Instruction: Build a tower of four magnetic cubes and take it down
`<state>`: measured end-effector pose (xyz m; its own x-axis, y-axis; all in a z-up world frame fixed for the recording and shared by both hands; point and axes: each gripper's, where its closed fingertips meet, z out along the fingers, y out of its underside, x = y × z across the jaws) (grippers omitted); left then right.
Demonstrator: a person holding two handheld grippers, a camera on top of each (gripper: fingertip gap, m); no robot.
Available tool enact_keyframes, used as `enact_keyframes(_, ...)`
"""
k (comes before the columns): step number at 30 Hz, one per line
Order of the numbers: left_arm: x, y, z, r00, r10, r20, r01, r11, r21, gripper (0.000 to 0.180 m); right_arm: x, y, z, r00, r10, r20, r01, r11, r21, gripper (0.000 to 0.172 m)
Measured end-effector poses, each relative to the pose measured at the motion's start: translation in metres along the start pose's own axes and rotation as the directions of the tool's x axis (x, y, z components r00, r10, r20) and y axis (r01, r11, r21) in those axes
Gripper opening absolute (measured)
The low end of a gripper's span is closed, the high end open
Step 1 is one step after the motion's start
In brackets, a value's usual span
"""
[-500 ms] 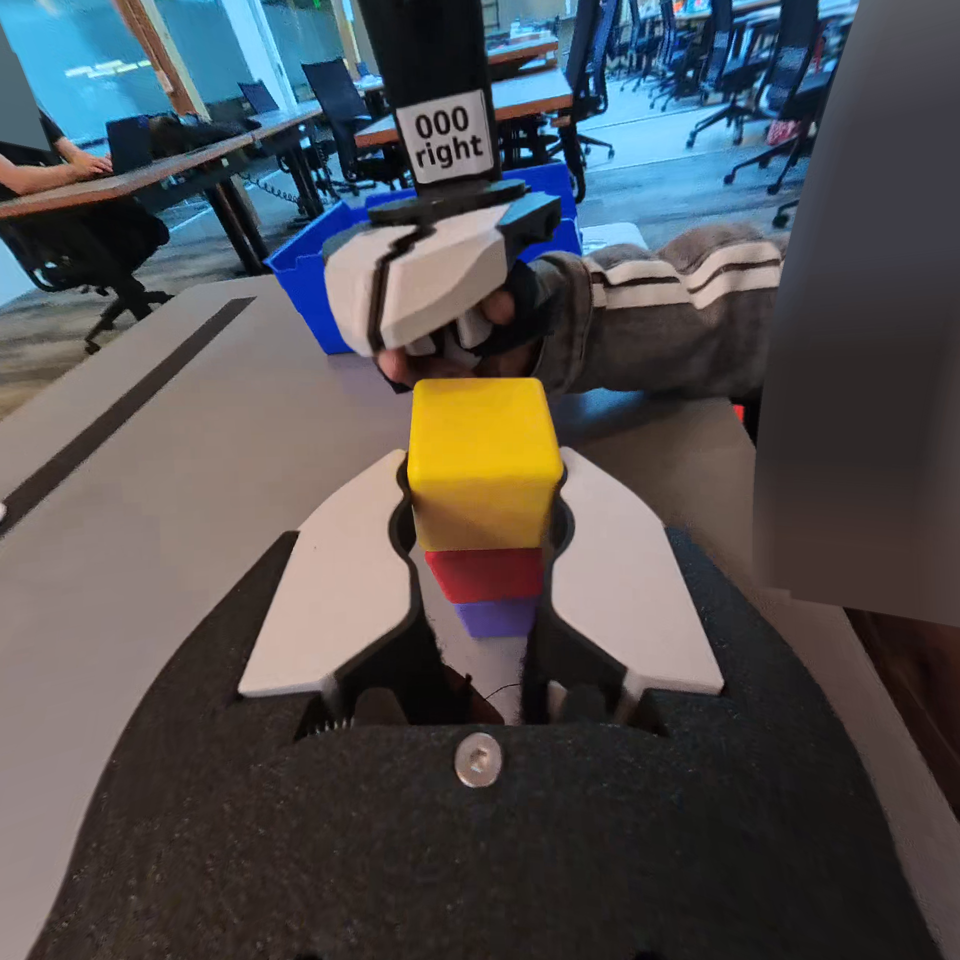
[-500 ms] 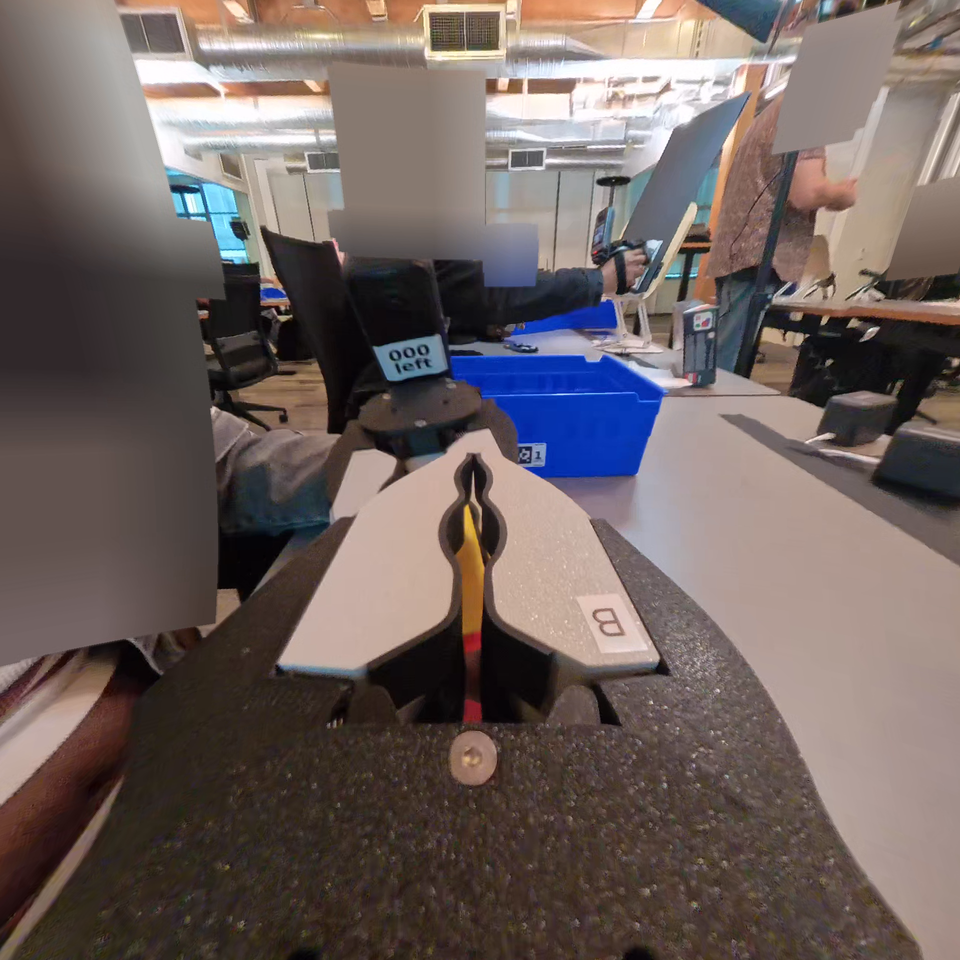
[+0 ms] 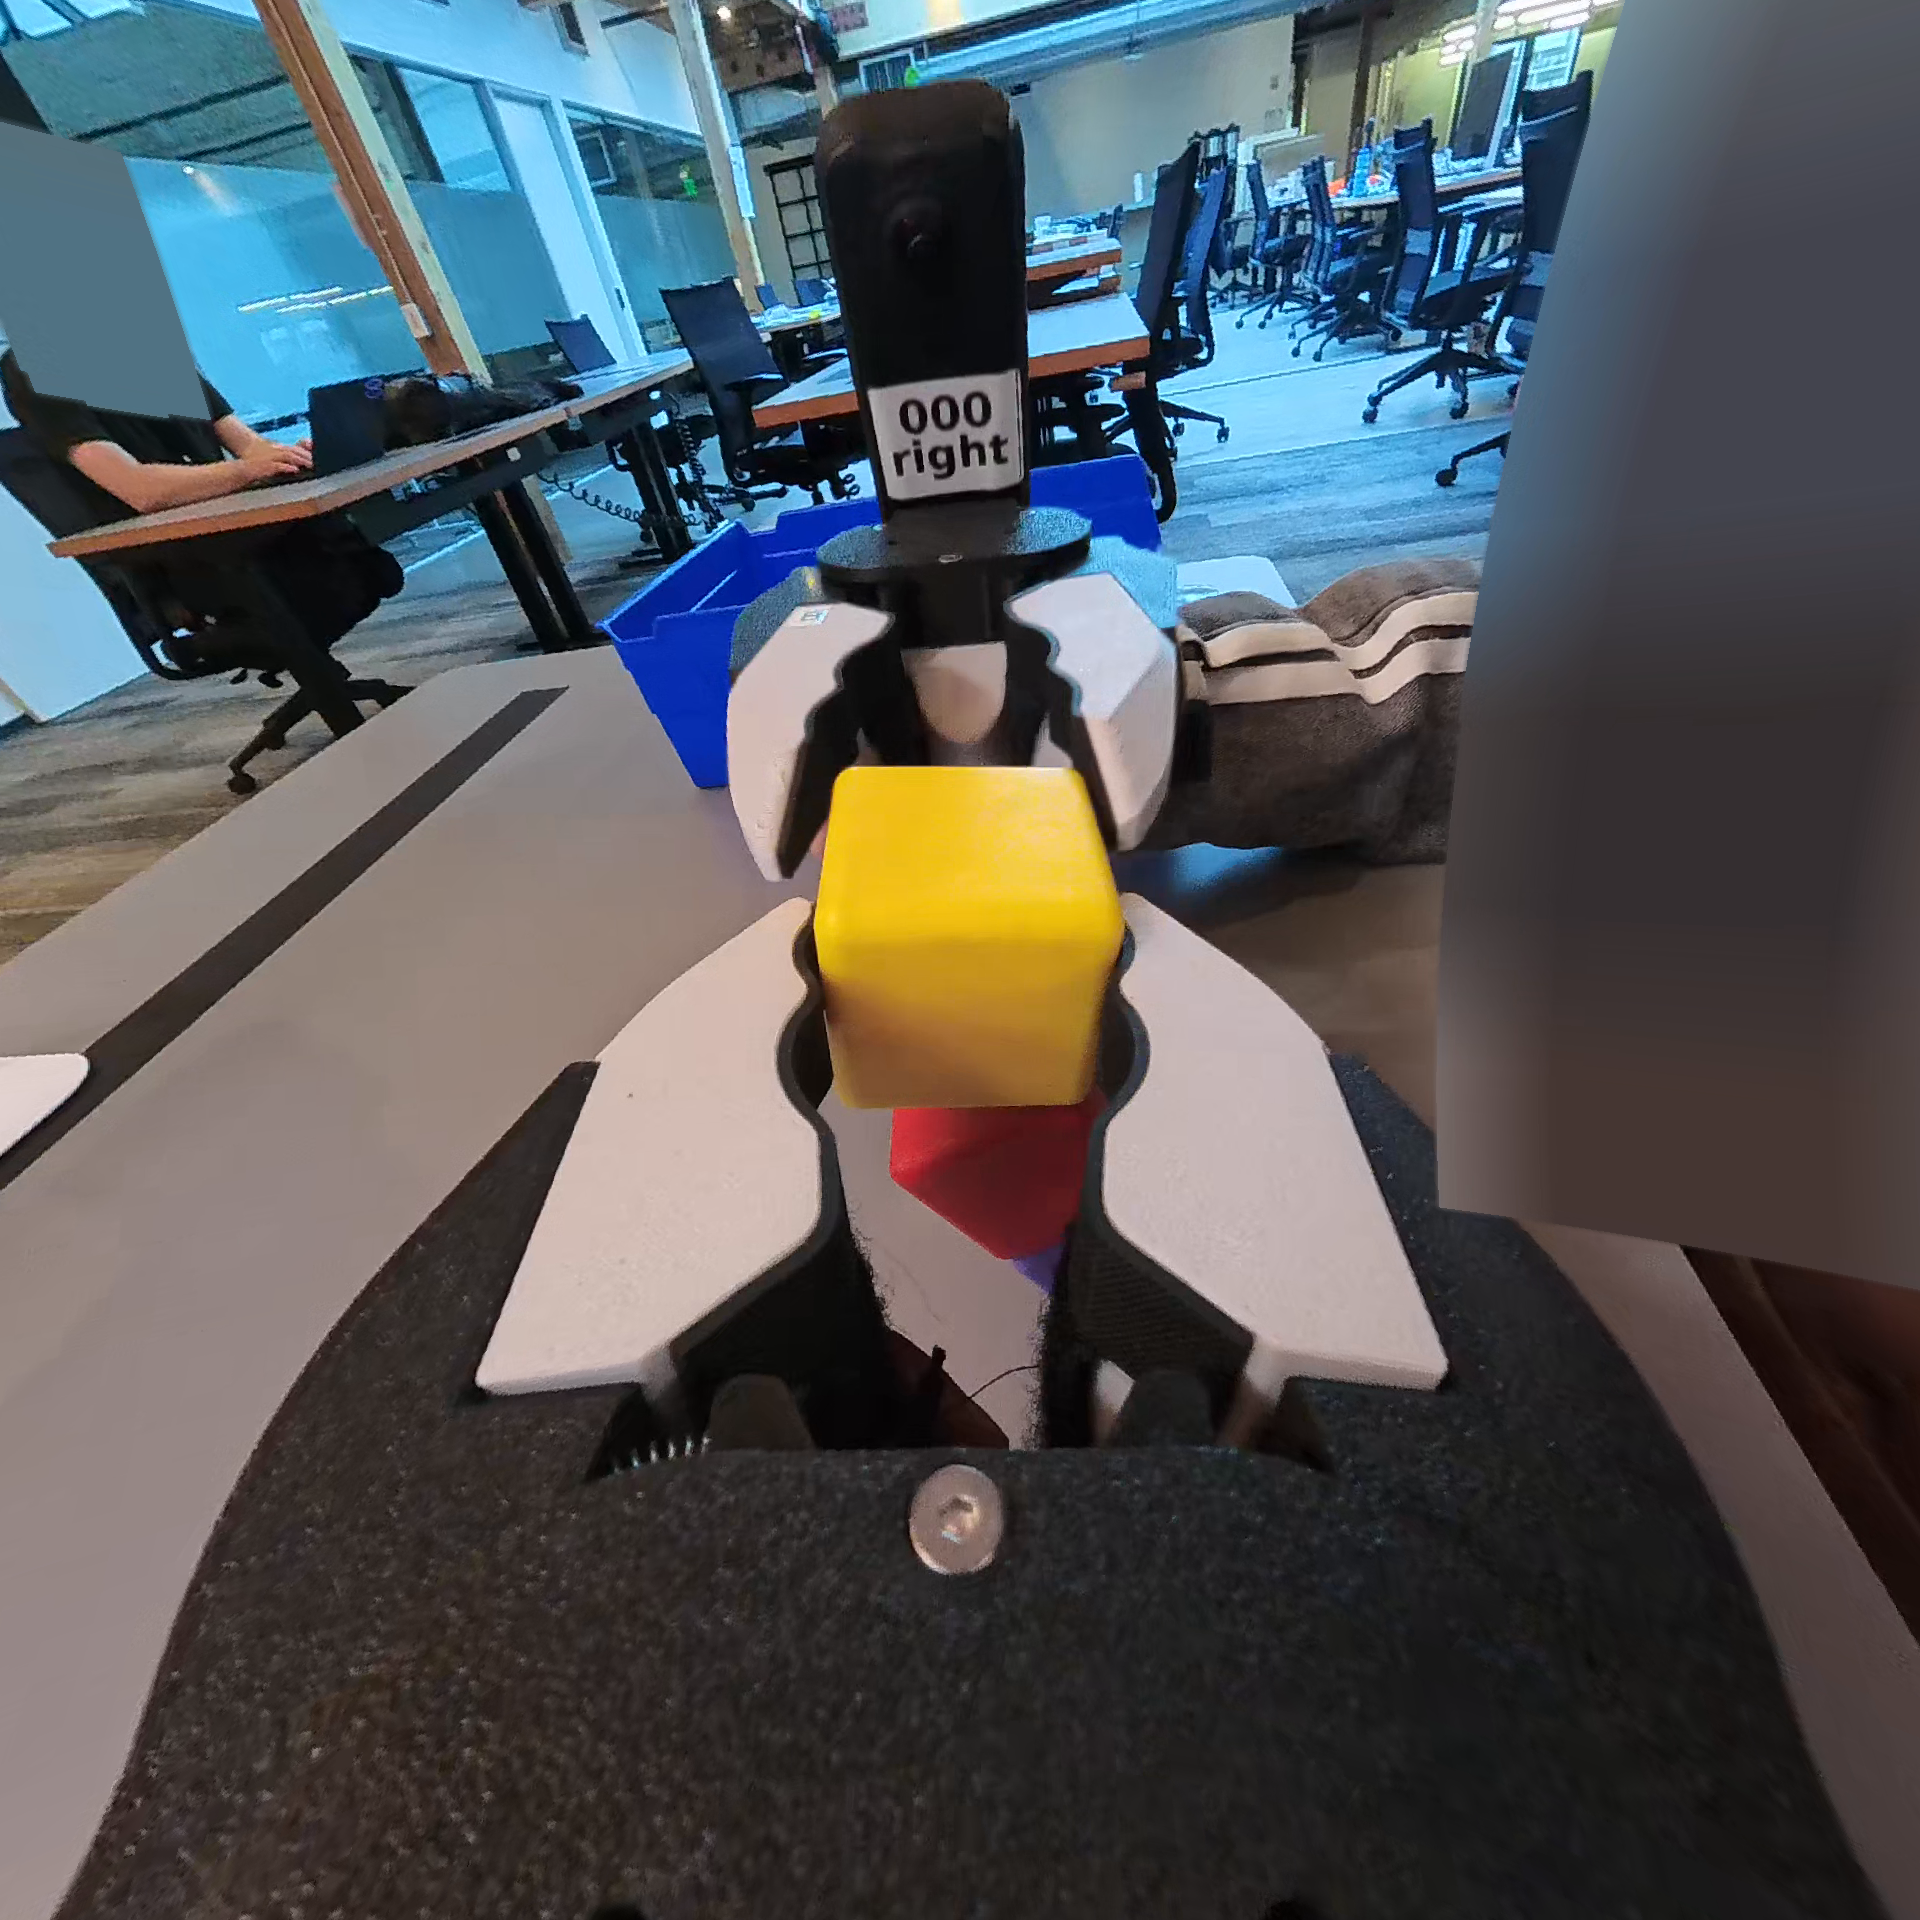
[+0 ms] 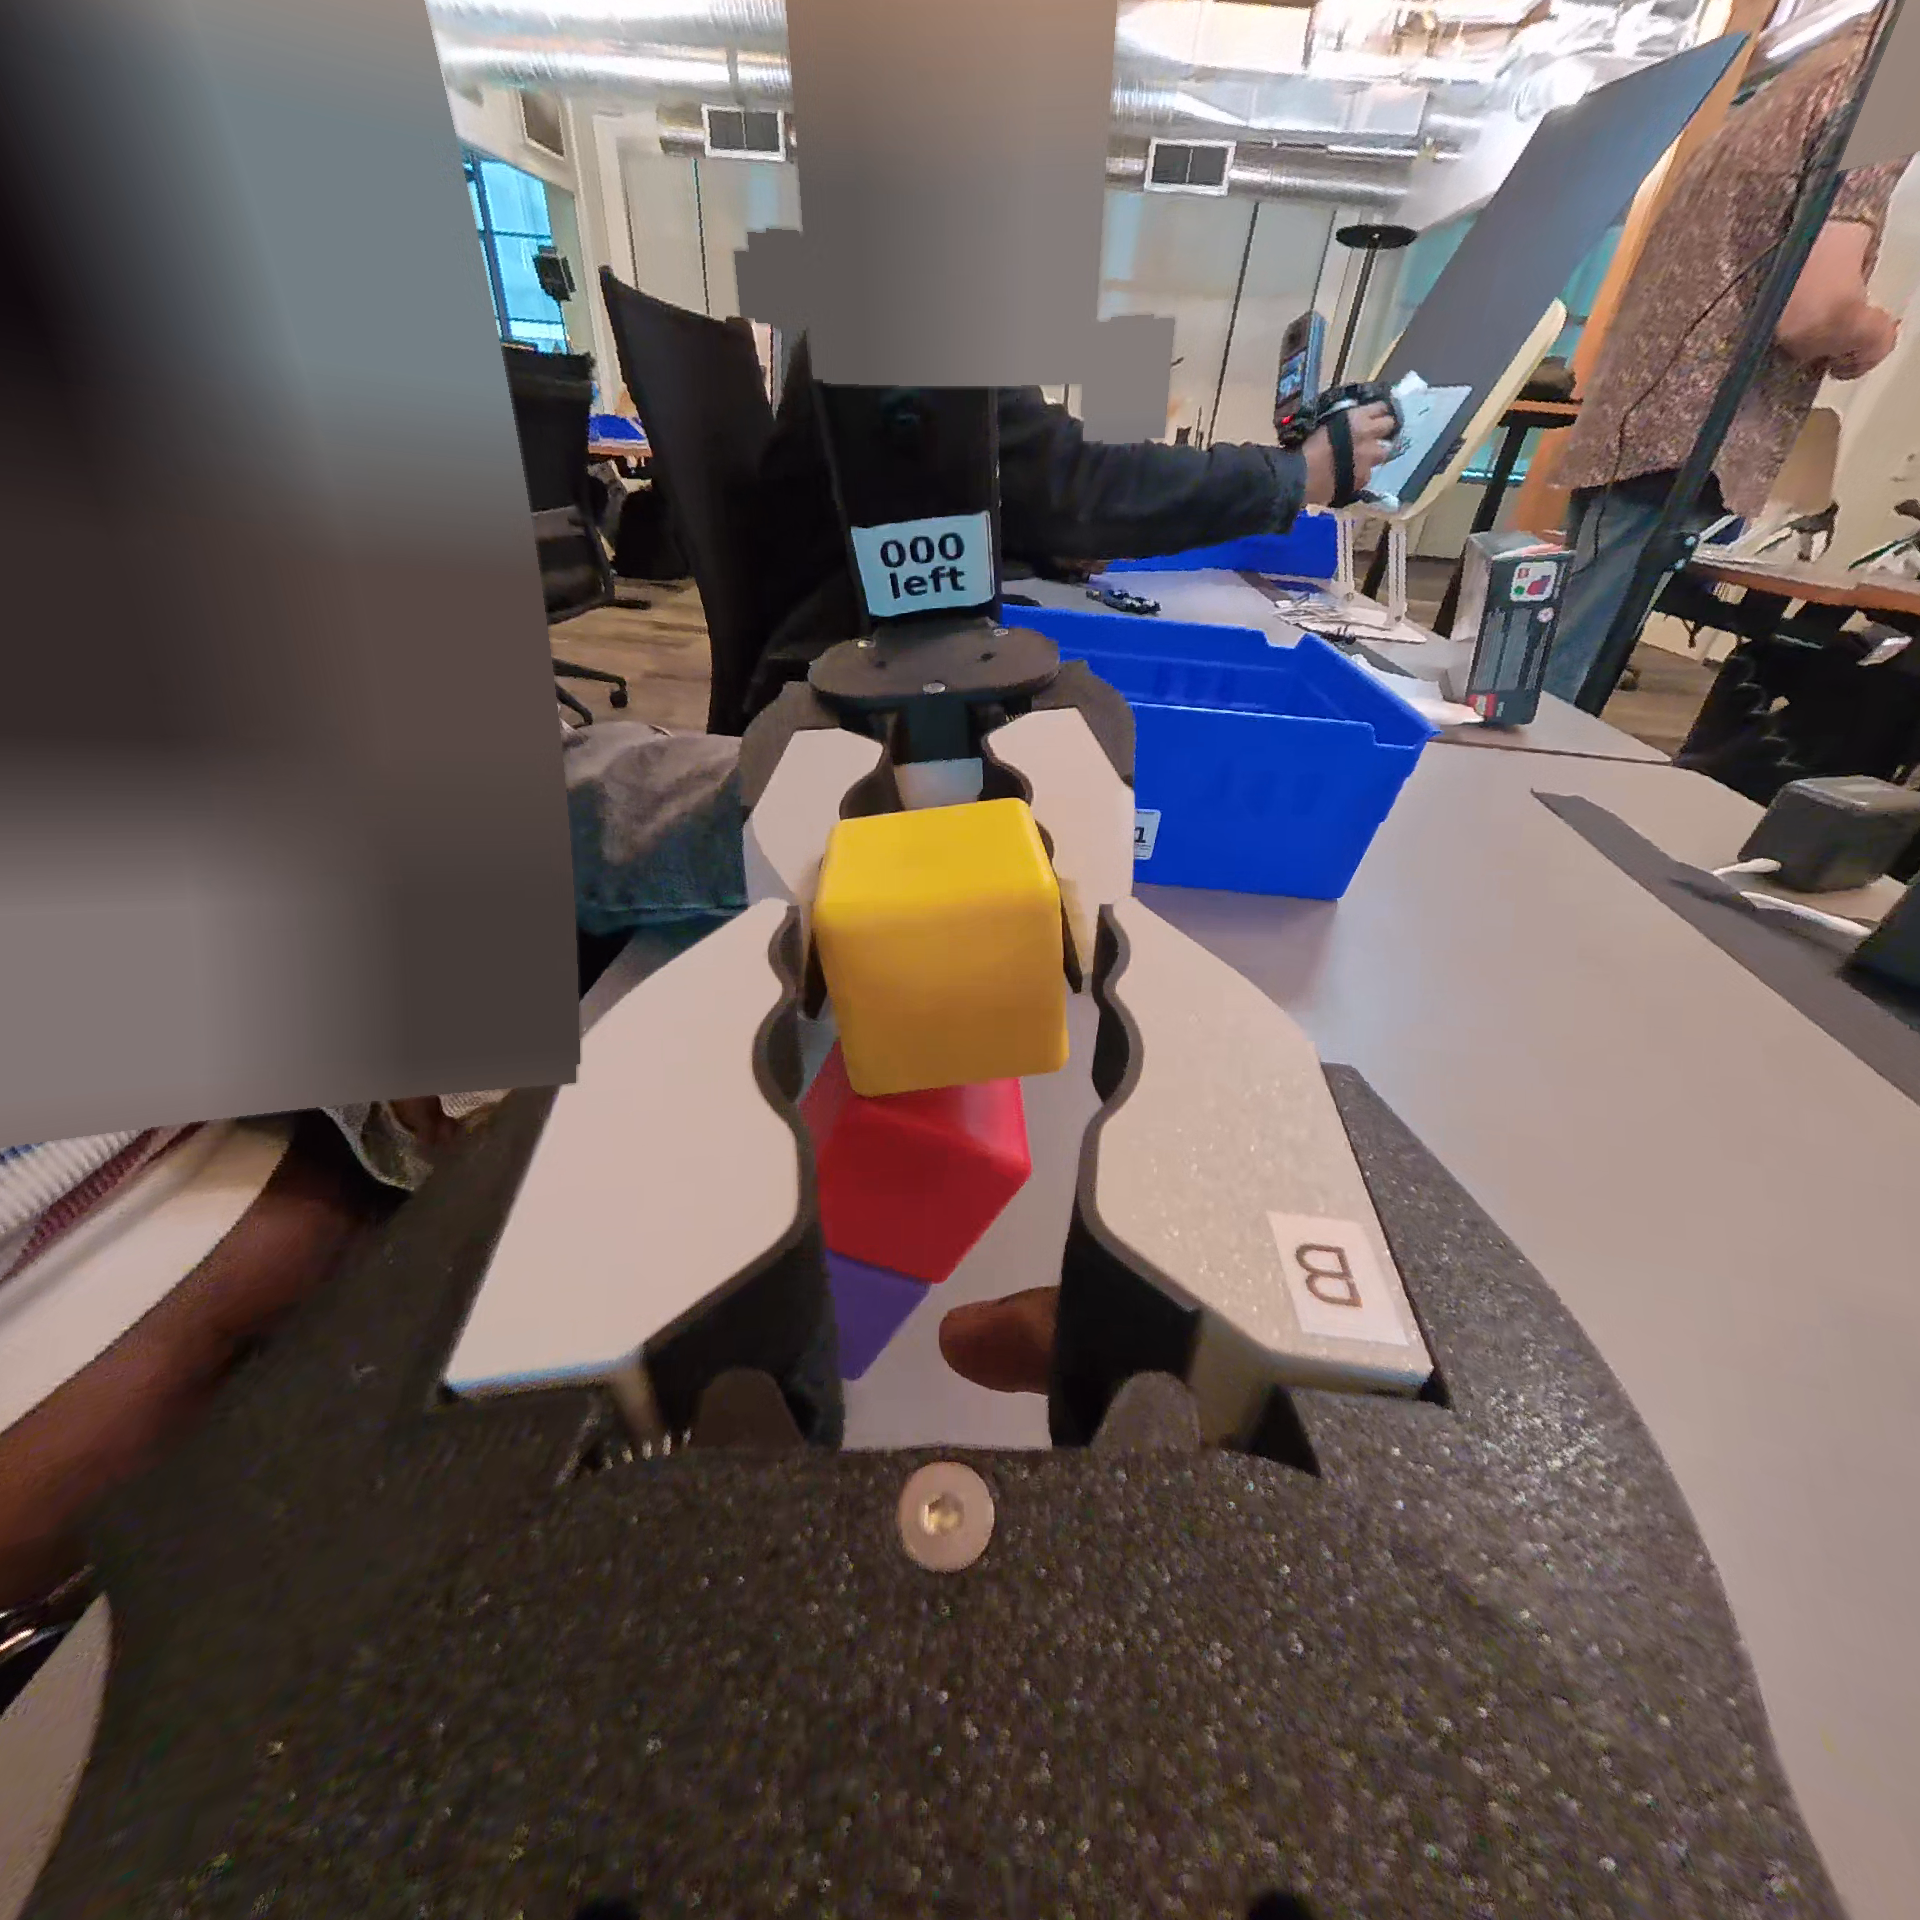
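- Two wrist views look across a pale grey table (image 3: pixel 312 935) with a dark strip (image 3: pixel 291 904) running along it, set in an open office.
- Rows of wood-topped desks (image 3: pixel 343 488) and black office chairs (image 3: pixel 1455 291) fill the far room in the left wrist view, where a person sits typing at far left.
- Exposed silver ducts (image 4: pixel 1195 62) cross the ceiling in the right wrist view; a tilted dark board (image 4: pixel 1558 229) stands far right, and small black boxes (image 4: pixel 1818 842) sit at the table's right edge.
- One blue bin (image 4: pixel 1278 790) stands on the table beyond the grippers; its contents cannot be seen.
- Three stacked cubes show between the grippers: yellow cube (image 3: pixel 966 935) on top, red cube (image 4: pixel 914 1184) twisted beneath it, purple cube (image 4: pixel 873 1320) lowest, down by the table.
- The left gripper (image 3: pixel 966 935) pinches the yellow cube, fingers (image 3: pixel 727 1091) against its sides.
- The right gripper (image 4: pixel 940 935) faces it from the opposite side, its fingers (image 4: pixel 1226 1122) spread around the same cube with a gap visible on each side.
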<state>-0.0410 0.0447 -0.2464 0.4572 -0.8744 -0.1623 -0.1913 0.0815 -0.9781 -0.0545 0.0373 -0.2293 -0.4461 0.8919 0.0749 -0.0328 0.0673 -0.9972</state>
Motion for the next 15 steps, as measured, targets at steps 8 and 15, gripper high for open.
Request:
enact_keyframes(8, -0.001, 0.009, 0.003, 0.999, 0.039, 0.02, -0.038, 0.998, -0.039, 0.049, -0.001, 0.008, 0.0, 0.996, -0.087, -0.011, 0.086, 0.996, -0.032, 0.045)
enact_keyframes(15, 0.002, 0.011, 0.005, 0.997, 0.072, 0.03, -0.071, 0.997, -0.04, 0.049, -0.004, 0.012, -0.003, 0.99, -0.141, -0.002, 0.141, 0.989, -0.033, 0.045)
